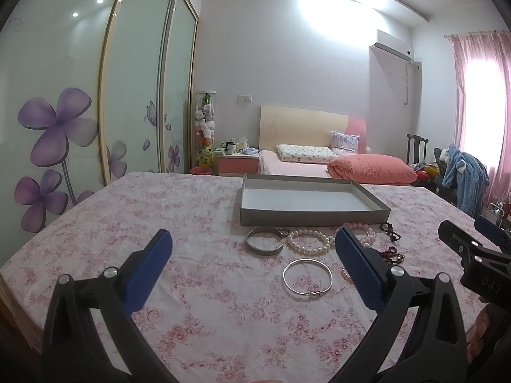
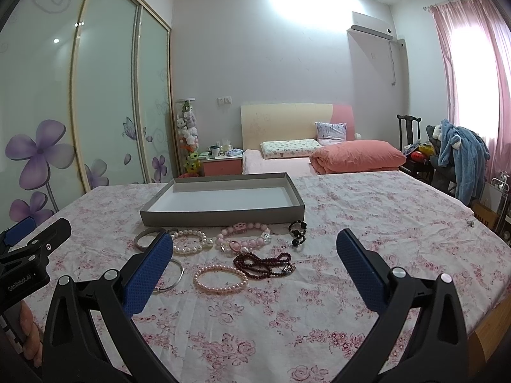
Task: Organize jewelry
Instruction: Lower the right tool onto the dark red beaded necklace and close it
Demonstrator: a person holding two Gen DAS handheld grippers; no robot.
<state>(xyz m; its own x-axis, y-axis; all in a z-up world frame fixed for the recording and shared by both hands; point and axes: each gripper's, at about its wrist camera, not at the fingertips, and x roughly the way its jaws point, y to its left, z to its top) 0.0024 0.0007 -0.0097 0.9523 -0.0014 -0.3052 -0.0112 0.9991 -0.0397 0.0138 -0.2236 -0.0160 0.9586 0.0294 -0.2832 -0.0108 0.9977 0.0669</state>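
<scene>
Nothing has gone into the grey box (image 2: 220, 214) yet: its white floor is bare in both views, so the task sits at its very start, with the first pick not yet made. All the jewelry lies on the flowered cloth (image 2: 287, 319) on the near side of the box. Closest to the box's front wall run a wide silver cuff (image 1: 264, 242), a white pearl bracelet (image 2: 190, 242), a chunky pink bead bracelet (image 2: 244, 237) and a small black bead bracelet (image 2: 298, 232). Further from the box, toward the cameras, lie a thin silver bangle (image 1: 307, 279), a pale pink pearl bracelet (image 2: 220, 279) and a dark red bead strand (image 2: 263, 263) heaped in loops. The left gripper (image 1: 252, 252) hovers above the cloth with its blue pads spread wide and nothing between them; the bangle lies just ahead of its right pad. The right gripper (image 2: 254, 255) is likewise spread and empty, with the pink pearls and the red strand in front of it. The likely next move is to lower one gripper over a nearby piece, close on its rim and carry it over the box's front wall. The thin bangle lies flat, so the pads must come down very close to the cloth without snagging it; the loose red strand may trail or slip when lifted.
</scene>
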